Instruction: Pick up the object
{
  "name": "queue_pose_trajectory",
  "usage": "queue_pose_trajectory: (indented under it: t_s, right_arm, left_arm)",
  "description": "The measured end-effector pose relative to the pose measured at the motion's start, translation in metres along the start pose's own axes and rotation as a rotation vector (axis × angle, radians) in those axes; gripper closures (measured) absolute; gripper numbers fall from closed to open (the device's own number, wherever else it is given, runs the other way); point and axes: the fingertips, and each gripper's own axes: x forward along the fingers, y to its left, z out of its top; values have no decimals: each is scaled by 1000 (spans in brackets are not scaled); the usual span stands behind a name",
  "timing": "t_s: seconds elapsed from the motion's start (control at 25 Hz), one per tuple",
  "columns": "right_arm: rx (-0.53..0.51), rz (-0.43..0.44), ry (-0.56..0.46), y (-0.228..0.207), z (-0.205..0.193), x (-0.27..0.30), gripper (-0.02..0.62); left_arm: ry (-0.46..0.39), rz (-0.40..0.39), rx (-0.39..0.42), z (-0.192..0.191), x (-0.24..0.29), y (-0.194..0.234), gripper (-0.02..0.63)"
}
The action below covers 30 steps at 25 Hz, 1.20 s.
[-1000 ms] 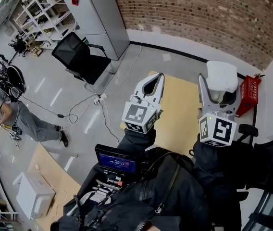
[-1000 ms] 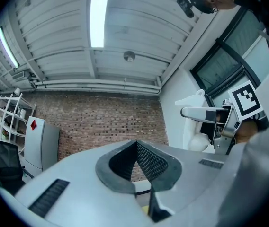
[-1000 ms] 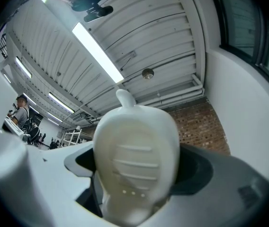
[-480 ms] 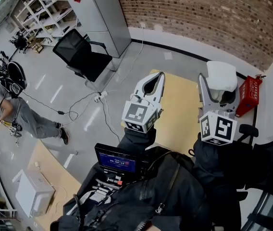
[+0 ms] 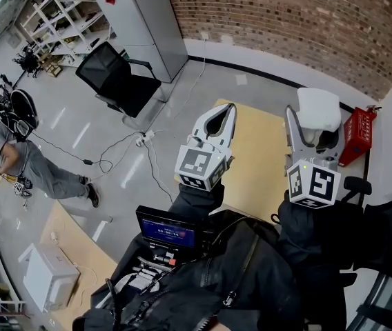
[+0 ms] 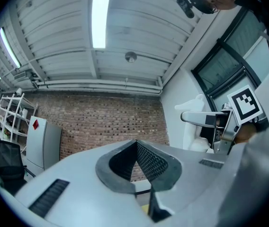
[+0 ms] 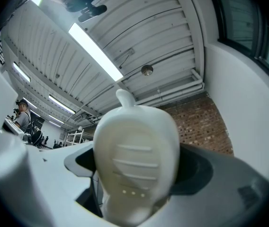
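At left, left hand-held gripper (image 5: 228,110) clenched, nothing between jaws, raised over table (image 5: 251,174). At right, right hand-held gripper (image 5: 312,135) grasping white object (image 5: 318,107), held aloft beyond table's far edge; I see its ribbed face against ceiling in right gripper view.

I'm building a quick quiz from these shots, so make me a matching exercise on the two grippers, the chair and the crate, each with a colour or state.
1 left gripper
2 right gripper
3 chair
4 crate

A red
B shut on the white object
C black
D shut, empty

Pairs: 1-D, 2-B, 3-C, 4-A
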Motion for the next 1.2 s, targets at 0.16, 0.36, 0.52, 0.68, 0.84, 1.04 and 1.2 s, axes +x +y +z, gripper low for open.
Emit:
queue_pose_trajectory:
  t_s: [0.16, 0.36, 0.52, 0.68, 0.84, 1.04, 1.2]
  right_arm:
    - [6, 3, 4, 1, -1, -1, 135]
    - [17, 7, 6, 0, -4, -3, 135]
    - [19, 12, 2, 1, -4, -4, 135]
    - [17, 17, 3, 4, -3, -6, 135]
    - [17, 23, 5, 4, -4, -6, 135]
    - [18, 28, 0, 4, -3, -6, 135]
    - [19, 32, 4, 5, -5, -6, 135]
  left_arm:
    - [13, 3, -14, -1, -2, -1, 607]
    - [-1, 11, 8, 0, -4, 1, 607]
    - [-3, 14, 12, 0, -5, 0, 607]
    - [8, 16, 1, -2, -8, 0, 607]
    - [0, 19, 6, -1, -8, -1, 607]
    - [-2, 22, 7, -1, -7, 0, 607]
    - [-4, 25, 7, -1, -8, 1, 607]
